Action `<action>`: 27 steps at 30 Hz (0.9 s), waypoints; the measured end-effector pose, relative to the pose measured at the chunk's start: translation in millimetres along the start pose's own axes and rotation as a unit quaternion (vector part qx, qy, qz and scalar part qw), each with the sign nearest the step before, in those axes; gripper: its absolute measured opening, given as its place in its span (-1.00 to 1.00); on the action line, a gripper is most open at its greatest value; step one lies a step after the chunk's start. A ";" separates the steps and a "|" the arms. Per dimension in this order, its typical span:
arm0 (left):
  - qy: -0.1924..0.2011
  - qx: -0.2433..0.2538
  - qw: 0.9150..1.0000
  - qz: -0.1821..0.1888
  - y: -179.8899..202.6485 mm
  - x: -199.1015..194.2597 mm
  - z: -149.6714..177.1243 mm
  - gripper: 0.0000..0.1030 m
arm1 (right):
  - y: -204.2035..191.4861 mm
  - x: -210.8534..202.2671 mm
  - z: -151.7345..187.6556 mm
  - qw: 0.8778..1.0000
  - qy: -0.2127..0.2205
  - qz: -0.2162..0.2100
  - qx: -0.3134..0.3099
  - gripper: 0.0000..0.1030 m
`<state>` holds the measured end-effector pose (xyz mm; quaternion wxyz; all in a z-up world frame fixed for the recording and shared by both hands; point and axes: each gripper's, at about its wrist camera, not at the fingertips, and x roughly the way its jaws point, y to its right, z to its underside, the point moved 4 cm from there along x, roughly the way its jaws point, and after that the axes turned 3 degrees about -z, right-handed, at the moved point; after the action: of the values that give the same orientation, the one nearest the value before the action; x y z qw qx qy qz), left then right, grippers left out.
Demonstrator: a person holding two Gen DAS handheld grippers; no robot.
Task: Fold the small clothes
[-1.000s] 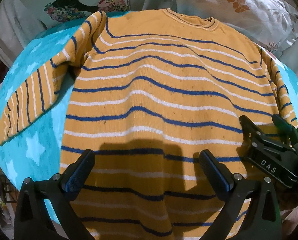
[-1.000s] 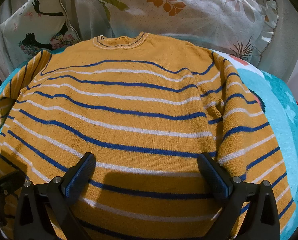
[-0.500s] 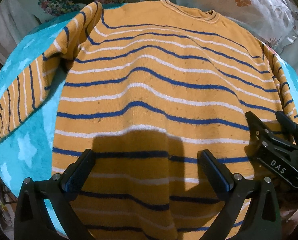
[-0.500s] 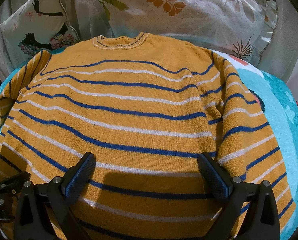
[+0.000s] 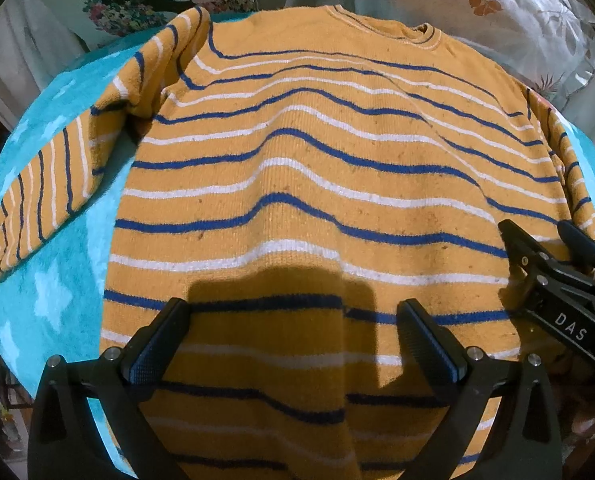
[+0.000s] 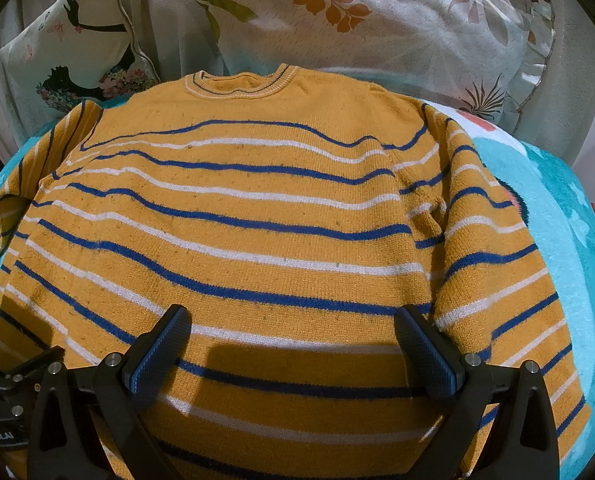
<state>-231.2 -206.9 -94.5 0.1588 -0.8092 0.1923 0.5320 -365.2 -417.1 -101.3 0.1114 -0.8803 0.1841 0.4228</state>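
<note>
A mustard-yellow knitted sweater with blue and white stripes (image 5: 305,184) is laid flat, unfolded, on a turquoise fleece blanket with pale stars (image 5: 53,280), its collar towards two floral-printed pillows (image 6: 377,28). One sleeve is spread out to the left side; the other is laid along the right edge of the body. The left gripper (image 5: 293,344) is held above the lower part of the sweater with its jaws spread wide, nothing between them. The right gripper (image 6: 289,340) is likewise spread and empty.
</note>
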 end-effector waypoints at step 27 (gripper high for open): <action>0.040 -0.083 0.995 0.028 -19.6 -64.8 11.6 0.95 | 177.6 -135.4 55.7 0.985 -0.003 -0.045 0.165 0.65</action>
<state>-254.4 -175.2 -38.1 0.0688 -0.8345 0.1759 0.5176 -556.5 -527.6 -36.6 0.2747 -0.8562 0.2108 0.3835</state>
